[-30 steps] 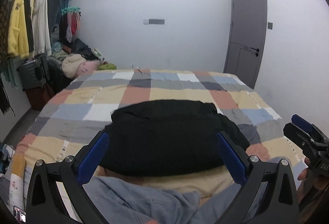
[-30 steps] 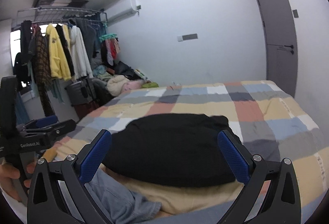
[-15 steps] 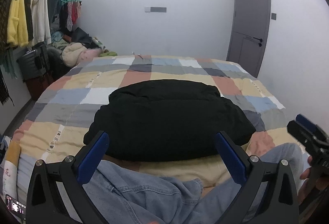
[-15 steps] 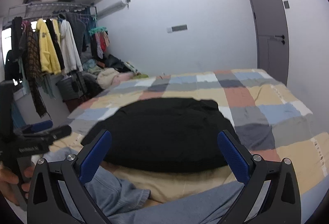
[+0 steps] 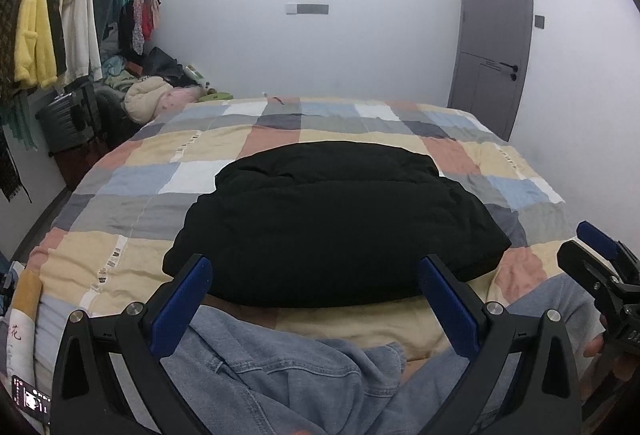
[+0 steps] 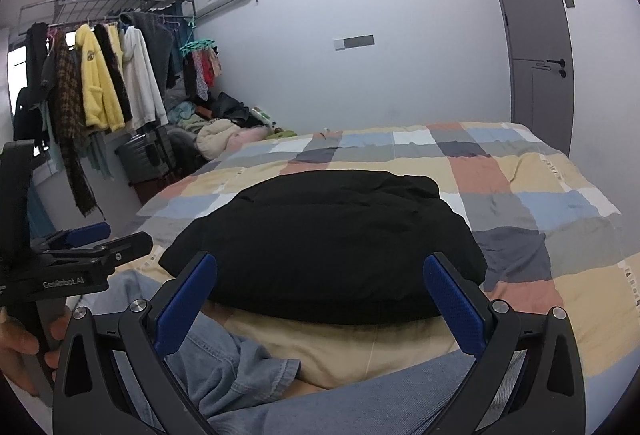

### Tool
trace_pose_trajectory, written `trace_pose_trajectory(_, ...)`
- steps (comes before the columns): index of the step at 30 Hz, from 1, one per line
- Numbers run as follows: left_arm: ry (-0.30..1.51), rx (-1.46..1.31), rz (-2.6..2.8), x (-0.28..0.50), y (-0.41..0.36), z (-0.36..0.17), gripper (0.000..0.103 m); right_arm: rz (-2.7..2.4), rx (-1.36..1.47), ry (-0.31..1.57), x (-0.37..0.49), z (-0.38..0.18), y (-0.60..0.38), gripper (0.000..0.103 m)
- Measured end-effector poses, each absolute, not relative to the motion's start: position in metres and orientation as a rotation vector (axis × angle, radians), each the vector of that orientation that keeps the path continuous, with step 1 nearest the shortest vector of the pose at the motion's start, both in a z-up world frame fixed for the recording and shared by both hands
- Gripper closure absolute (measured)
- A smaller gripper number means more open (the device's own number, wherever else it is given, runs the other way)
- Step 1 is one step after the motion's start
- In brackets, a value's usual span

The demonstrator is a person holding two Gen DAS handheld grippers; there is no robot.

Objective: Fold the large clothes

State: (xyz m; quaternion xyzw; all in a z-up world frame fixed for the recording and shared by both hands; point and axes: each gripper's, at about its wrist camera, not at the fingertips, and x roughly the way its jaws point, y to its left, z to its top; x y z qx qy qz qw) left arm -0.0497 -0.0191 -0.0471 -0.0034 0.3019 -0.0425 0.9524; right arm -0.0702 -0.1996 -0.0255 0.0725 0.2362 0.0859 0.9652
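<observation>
Lying folded on the checked patchwork bed cover [image 5: 132, 195] is a big black puffy jacket [image 5: 332, 223]. Near it are light blue denim clothes [image 5: 288, 367]. The left gripper [image 5: 316, 275] and right gripper [image 6: 320, 275] both hang above, fingers wide apart, holding nothing.

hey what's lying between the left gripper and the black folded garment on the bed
In the left wrist view, rumpled blue denim clothing lies below the open left gripper, then a beige strip up to the black garment.

Dim, even light; sharp, fisheye-bent, dark-cornered edges
</observation>
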Motion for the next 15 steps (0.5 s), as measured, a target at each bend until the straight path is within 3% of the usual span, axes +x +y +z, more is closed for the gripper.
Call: trace_pose_trajectory(15,0.649,-0.017,-0.063,-0.0482,-0.0100,-0.0503,0.000,0.166,0.157,0.470,-0.0713,-0.0281,-0.1985,0.000)
